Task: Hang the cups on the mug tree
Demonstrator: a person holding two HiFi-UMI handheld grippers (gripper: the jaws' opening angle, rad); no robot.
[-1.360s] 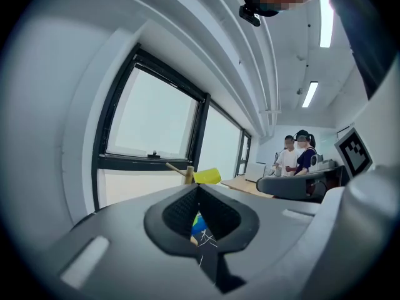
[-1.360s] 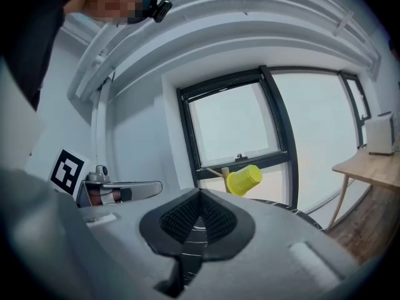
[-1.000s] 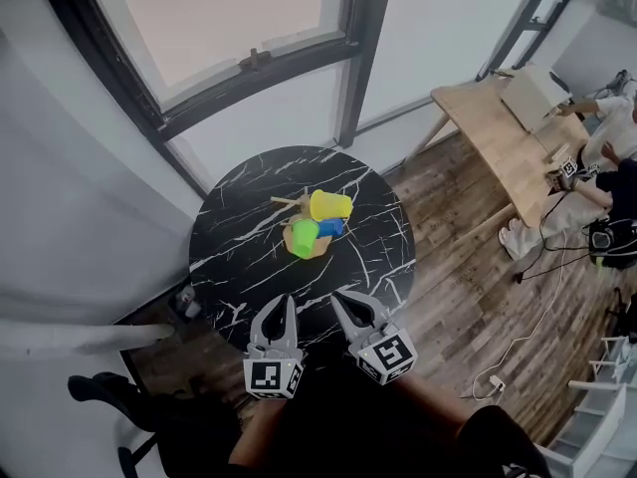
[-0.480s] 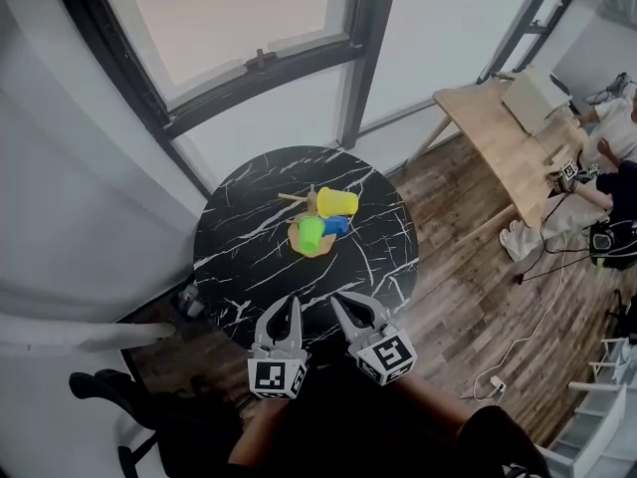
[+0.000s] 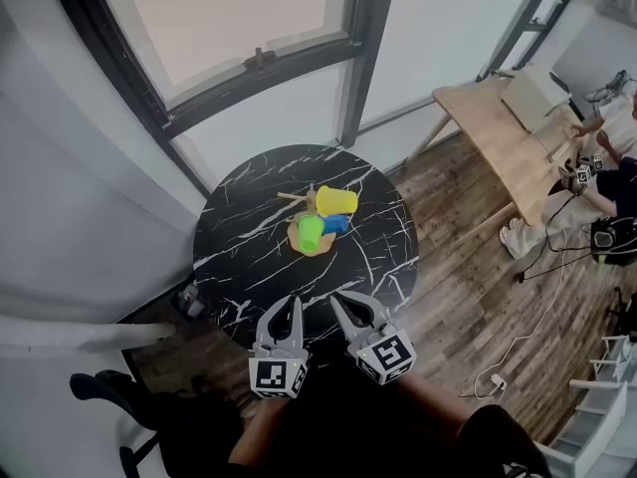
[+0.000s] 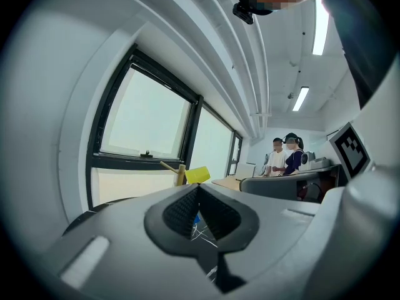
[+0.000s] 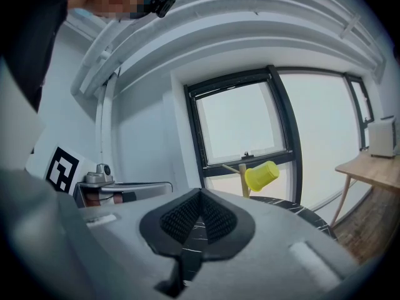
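Both tools held near level, side by side above the near edge of the round black worktop: left tool and right tool fully closed, gripping nothing. Mid-worktop: mug tree, yellow cup on a peg, green cup and blue cup close against it. Bare marble between tools and tree.

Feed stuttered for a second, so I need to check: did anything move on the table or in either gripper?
Nothing visibly changed. The left gripper and right gripper are shut and empty over the near edge of the table, as before. The yellow cup, green cup and blue cup are at the mug tree, where they were.
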